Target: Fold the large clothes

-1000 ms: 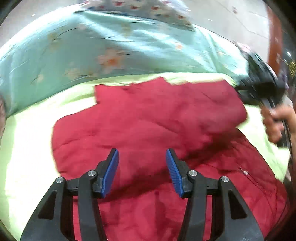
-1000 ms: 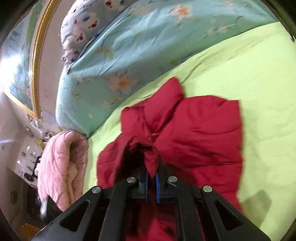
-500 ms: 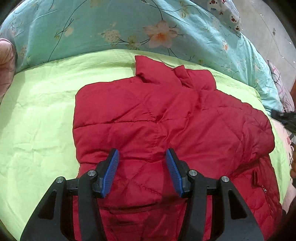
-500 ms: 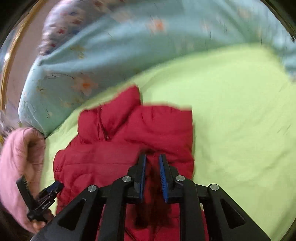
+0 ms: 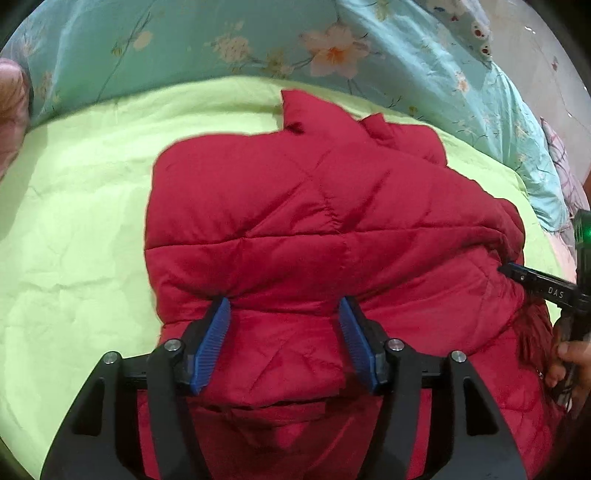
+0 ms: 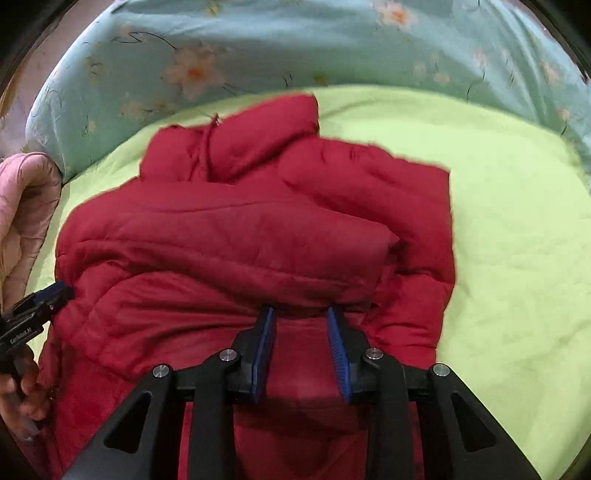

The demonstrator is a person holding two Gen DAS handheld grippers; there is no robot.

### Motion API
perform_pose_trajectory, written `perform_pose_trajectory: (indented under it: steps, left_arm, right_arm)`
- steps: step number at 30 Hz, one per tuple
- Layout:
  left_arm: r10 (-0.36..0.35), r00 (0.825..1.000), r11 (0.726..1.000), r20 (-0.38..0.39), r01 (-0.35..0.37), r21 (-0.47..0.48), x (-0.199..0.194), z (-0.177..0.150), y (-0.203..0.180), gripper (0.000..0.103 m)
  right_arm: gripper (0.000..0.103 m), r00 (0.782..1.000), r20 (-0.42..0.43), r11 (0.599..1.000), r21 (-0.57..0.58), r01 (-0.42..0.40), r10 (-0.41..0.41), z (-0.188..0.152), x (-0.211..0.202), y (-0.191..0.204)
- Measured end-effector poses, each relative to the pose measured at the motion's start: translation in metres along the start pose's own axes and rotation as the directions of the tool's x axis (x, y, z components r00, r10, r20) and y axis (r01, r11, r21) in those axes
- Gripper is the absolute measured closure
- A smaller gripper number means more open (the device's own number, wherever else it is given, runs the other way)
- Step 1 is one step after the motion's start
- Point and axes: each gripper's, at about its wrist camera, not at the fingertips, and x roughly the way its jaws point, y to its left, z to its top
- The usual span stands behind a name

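A red quilted jacket lies on the lime-green sheet, one side folded over its body, the collar toward the blue quilt. My left gripper hovers low over the jacket's near part. Its jaws are opening, and the fabric lies under them without being pinched. At the right edge of that view the right gripper touches the jacket's side, held by a hand. In the right wrist view the jacket fills the middle. My right gripper is opening just above the fold's edge, nothing between its pads. The left gripper is at the jacket's left side.
A light blue floral quilt is bunched along the far side of the bed. A pink quilted cloth lies at the left. A spotted pillow sits at the far right. Bare green sheet spreads right of the jacket.
My right gripper was shut on a bunched fold of the jacket; it has laid that fold over the body and let go. Both grippers came lower and nearer, and the left jaws widened.
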Motion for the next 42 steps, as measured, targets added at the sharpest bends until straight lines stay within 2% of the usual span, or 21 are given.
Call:
perform_pose_trajectory:
  steps: [9,18,20,21,23,24,26,27,28,30,32,34,40,42]
  left_arm:
    - [-0.013,1.000,1.000,-0.005,0.013,-0.012,0.005,-0.001,0.002,0.041]
    - [0.004,1.000,1.000,-0.030,-0.005,-0.010,0.008,0.002,0.000,0.040]
    - [0.004,1.000,1.000,-0.029,-0.004,-0.011,0.008,0.001,0.000,0.040]
    - [0.003,1.000,1.000,-0.029,-0.003,-0.012,0.008,0.001,0.000,0.040]
    - [0.005,1.000,1.000,-0.031,-0.005,-0.012,0.008,0.002,0.000,0.040]
    - [0.005,0.999,1.000,-0.031,-0.005,-0.012,0.008,0.001,0.000,0.040]
    - [-0.007,0.999,1.000,-0.032,0.006,-0.013,0.006,0.001,0.001,0.040]
    - [-0.014,0.999,1.000,-0.033,0.013,-0.012,0.004,0.001,0.002,0.040]
    - [-0.022,0.999,1.000,-0.033,0.021,-0.006,0.001,0.000,0.002,0.040]
    - [-0.024,0.999,1.000,-0.029,0.024,0.017,-0.008,-0.003,0.000,0.040]
    - [-0.018,0.999,1.000,-0.028,0.018,0.020,-0.015,-0.006,0.002,0.040]
    - [-0.014,1.000,1.000,-0.024,0.014,0.007,-0.025,-0.011,0.006,0.040]
    - [0.005,1.000,1.000,0.011,-0.005,-0.025,-0.063,-0.031,0.013,0.040]
    - [0.009,1.000,0.999,0.016,-0.009,-0.032,-0.075,-0.040,0.013,0.040]
  right_arm:
    - [0.074,0.999,0.021,0.999,0.017,-0.031,0.030,-0.003,0.006,-0.010]
    - [0.074,1.000,-0.001,0.999,0.040,-0.006,0.006,0.001,-0.002,-0.003]
    - [0.068,1.000,0.026,0.999,0.045,0.017,-0.018,0.003,-0.018,0.005]
    - [0.068,0.997,0.069,0.999,0.033,0.019,-0.021,0.002,-0.031,0.014]
    - [0.066,0.994,0.108,1.000,-0.005,-0.013,0.013,0.000,-0.044,0.028]
    - [0.062,0.995,0.099,0.999,-0.028,-0.029,0.031,-0.001,-0.043,0.036]
    - [0.061,0.999,0.053,0.998,-0.056,0.009,-0.006,-0.003,-0.028,0.040]
    - [0.061,0.998,0.028,0.996,-0.060,0.060,-0.058,-0.005,-0.015,0.036]
    - [0.060,0.997,0.015,0.996,-0.045,0.074,-0.073,-0.007,-0.003,0.027]
    - [0.060,0.999,0.022,1.000,0.007,0.030,-0.030,-0.010,0.004,0.011]
    - [0.060,1.000,0.015,1.000,0.018,0.025,-0.025,-0.008,0.002,0.009]
    - [0.057,0.999,0.017,0.999,0.007,0.032,-0.032,-0.006,-0.004,0.014]
    - [0.055,0.999,0.047,0.998,0.064,-0.027,0.024,-0.014,-0.041,0.011]
    - [0.048,0.997,0.054,0.996,0.068,-0.051,0.048,-0.023,-0.057,0.012]
